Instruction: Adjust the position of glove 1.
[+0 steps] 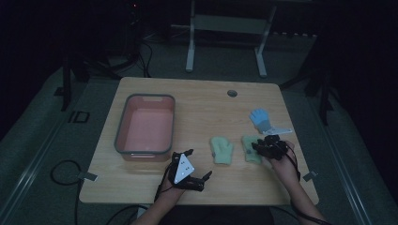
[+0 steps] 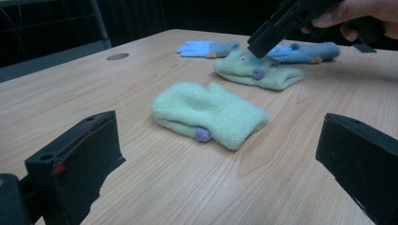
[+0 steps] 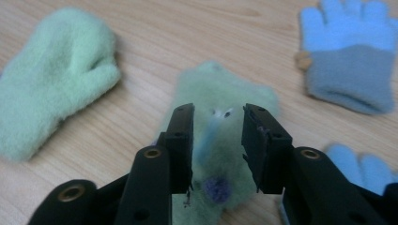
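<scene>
Two pale green mittens lie on the wooden table (image 1: 206,108). One mitten (image 1: 222,151) (image 2: 211,115) (image 3: 56,93) lies flat ahead of my left gripper (image 1: 199,163) (image 2: 216,173), whose jaws stand wide open with nothing between them. The second green mitten (image 1: 251,150) (image 2: 263,72) (image 3: 220,93) lies under my right gripper (image 1: 256,147) (image 2: 267,40) (image 3: 218,126). Its jaws hang just above the mitten, open, with a gap between the pads. A blue and grey glove (image 1: 261,119) (image 3: 349,61) lies beyond, and a second blue glove (image 2: 305,51) (image 3: 361,173) lies beside the right gripper.
A pink tub with a grey rim (image 1: 121,123) stands at the left of the table. A round cable hole (image 1: 232,93) sits near the far edge. The front edge runs close below my left gripper. Cables trail from both grippers off the table.
</scene>
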`<action>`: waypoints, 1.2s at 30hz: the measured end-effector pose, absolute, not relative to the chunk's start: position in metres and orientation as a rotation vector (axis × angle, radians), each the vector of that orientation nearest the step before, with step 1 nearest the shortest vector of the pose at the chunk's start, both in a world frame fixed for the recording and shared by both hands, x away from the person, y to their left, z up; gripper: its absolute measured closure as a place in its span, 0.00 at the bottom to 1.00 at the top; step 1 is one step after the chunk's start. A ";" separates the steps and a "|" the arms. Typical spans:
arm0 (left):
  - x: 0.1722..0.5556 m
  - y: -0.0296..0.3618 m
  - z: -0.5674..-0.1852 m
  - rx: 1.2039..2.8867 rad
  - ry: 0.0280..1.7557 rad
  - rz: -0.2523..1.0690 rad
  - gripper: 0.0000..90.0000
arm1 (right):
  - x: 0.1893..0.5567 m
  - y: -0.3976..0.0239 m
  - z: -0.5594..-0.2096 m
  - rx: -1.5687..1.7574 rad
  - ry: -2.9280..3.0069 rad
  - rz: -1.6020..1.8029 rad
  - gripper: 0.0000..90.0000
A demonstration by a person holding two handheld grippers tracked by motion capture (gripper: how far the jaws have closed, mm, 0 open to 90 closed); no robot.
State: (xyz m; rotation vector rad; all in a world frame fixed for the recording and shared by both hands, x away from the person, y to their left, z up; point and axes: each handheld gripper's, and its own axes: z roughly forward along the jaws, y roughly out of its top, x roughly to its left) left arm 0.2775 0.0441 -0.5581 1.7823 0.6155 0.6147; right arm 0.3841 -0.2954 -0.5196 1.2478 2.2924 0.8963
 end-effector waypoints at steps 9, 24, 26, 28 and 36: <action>0.277 0.044 -0.558 1.784 0.615 0.616 0.00 | 0.381 -0.292 -0.540 1.277 2.279 0.888 0.73; 0.277 0.044 -0.558 1.782 0.614 0.619 0.00 | 0.375 -0.281 -0.537 1.311 2.175 0.850 0.94; 0.277 0.044 -0.558 1.784 0.614 0.618 0.00 | 0.374 -0.280 -0.530 1.308 2.149 0.866 0.94; 0.277 0.044 -0.558 1.783 0.615 0.617 0.00 | 0.373 -0.280 -0.519 1.315 2.130 0.897 0.94; 0.277 0.044 -0.558 1.780 0.617 0.621 0.00 | 0.364 -0.255 -0.471 1.257 2.093 0.987 0.94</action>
